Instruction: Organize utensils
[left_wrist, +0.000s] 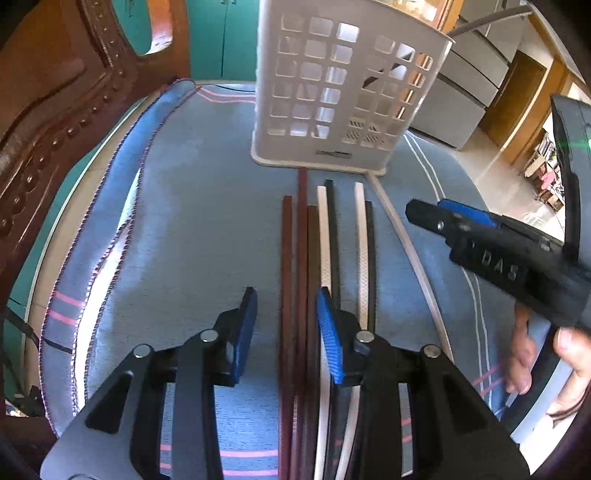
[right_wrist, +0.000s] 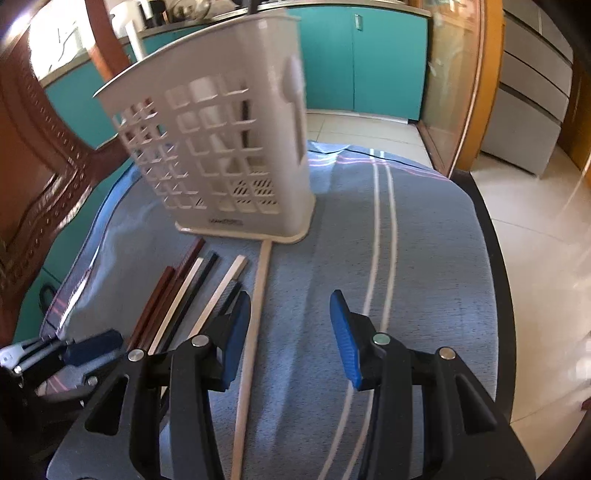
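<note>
The raised letters "DAS" stand on the black plastic body of the right gripper (left_wrist: 424, 218), seen from the left wrist view. A small dark printed label sits low on the front wall of the white perforated plastic utensil holder (left_wrist: 334, 153) (right_wrist: 226, 222), too small and blurred to read.

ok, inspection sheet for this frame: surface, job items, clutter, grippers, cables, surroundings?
surface: blue striped cloth covering the table.
job's things: white slotted holder upright; chopsticks in brown, white and black lying before it; one pale stick apart.
clutter: nothing seen.
grippers: left gripper open above the brown sticks; right gripper open, the pale stick by its left finger.
cables: dark cord on the cloth's far edge.
surroundings: teal cabinets, carved wooden chair.
</note>
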